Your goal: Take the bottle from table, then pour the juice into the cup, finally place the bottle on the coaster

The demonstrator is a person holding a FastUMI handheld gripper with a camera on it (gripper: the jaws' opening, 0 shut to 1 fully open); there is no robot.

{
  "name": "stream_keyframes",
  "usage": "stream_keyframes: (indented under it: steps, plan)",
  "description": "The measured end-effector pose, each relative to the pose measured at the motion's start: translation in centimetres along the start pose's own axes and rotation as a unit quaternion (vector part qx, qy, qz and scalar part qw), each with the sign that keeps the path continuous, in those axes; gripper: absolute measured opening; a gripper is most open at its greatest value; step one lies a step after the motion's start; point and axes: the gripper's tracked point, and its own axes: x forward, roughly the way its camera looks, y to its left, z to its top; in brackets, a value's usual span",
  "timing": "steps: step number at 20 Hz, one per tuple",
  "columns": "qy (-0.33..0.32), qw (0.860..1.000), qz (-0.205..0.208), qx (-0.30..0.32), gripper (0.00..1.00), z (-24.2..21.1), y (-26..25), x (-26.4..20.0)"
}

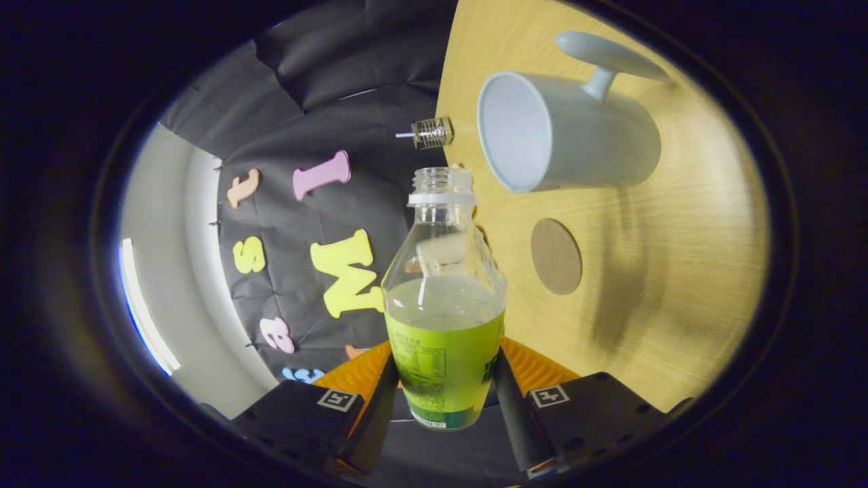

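My gripper (444,393) is shut on a clear bottle (444,298) with a green label, both fingers pressing on its lower body. The bottle has no cap and holds pale green juice up to about half its height. The whole view is rolled sideways, so the wooden table (678,271) stands on end beside the bottle. A white cup (569,132) with a long handle stands on that table, its open mouth just beyond the bottle's neck. A round brown coaster (556,256) lies on the table nearer to me than the cup, beside the bottle's shoulder.
A small clear ribbed cap-like object (430,133) sits at the table's edge, just beyond the bottle's mouth. The black cloth wall (305,224) hangs behind the bottle, and a white wall (176,271) shows past it.
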Motion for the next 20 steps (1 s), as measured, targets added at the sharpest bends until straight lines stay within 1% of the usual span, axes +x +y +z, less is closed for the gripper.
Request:
stream_keyframes:
  steps: [6,9,20]
  plan:
    - [0.003,0.999,0.011,0.032,0.77,0.2,0.3,-0.1]
    - [0.006,0.998,0.029,0.059,0.77,0.5,0.8,-0.1]
    - [0.008,0.996,0.043,0.081,0.77,0.6,1.6,-0.4]
